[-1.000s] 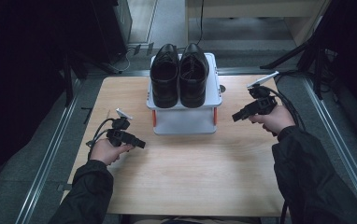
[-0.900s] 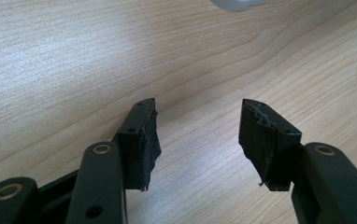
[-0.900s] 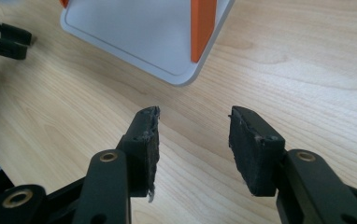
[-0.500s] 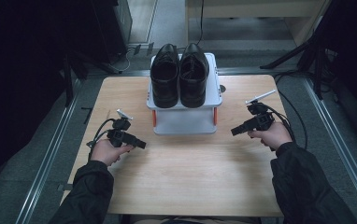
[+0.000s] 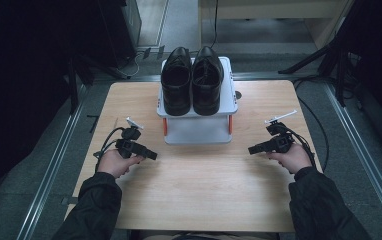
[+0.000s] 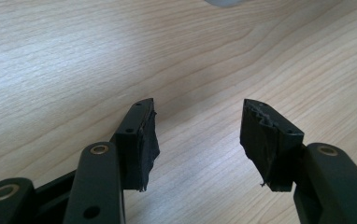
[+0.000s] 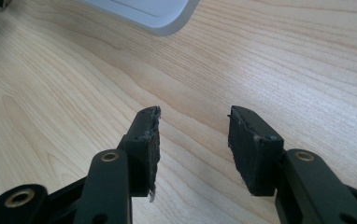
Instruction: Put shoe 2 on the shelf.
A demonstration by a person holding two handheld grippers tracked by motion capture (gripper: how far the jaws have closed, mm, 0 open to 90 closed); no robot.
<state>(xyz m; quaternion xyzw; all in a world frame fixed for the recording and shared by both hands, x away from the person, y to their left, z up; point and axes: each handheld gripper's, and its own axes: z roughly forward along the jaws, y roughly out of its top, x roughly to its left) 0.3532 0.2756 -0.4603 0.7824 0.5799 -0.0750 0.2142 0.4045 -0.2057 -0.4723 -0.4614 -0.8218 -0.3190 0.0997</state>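
No brand, label or writing could be read on anything. The pair of black shoes [image 5: 192, 80] sat side by side on a white stand [image 5: 197, 127] at the upper centre of the high view, toes toward the top, near the counter [image 5: 204, 190] far edge. The left tongs [image 5: 149, 154] lay at centre left, the right tongs [image 5: 253, 149] at centre right, each pointing inward toward the stand and well apart from it. Both were spread with nothing between the jaws. The whole lower half of the counter lay bare wood between the forearms. In the right gripper view, the stand's white corner [image 7: 153, 16] showed at the top edge.
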